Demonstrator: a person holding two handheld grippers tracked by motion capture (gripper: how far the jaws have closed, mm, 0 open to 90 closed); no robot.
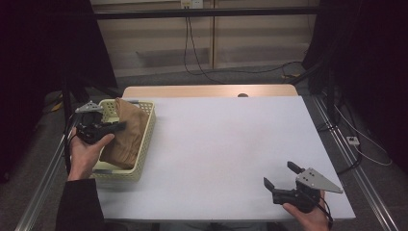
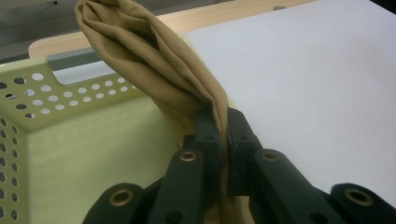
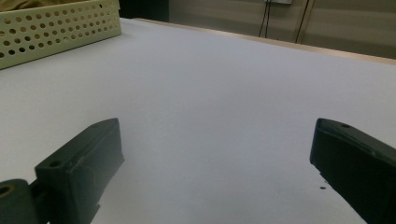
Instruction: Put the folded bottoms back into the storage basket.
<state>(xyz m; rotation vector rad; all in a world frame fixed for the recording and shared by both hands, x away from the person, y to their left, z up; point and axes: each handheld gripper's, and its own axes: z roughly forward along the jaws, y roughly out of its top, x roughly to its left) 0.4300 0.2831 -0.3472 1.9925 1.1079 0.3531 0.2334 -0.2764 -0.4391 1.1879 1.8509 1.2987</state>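
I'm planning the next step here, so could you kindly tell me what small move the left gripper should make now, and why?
Probably lift it straight up. The left gripper is shut on a fold of the tan cloth, which still lies bunched in the pale yellow perforated plastic basket; raising it should clear the rim.

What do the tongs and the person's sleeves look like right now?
Both the left tongs and the right tongs are black two-jaw tools, each topped by a grey three-cornered plate and trailing a black cable. The left forearm wears a dark sleeve.
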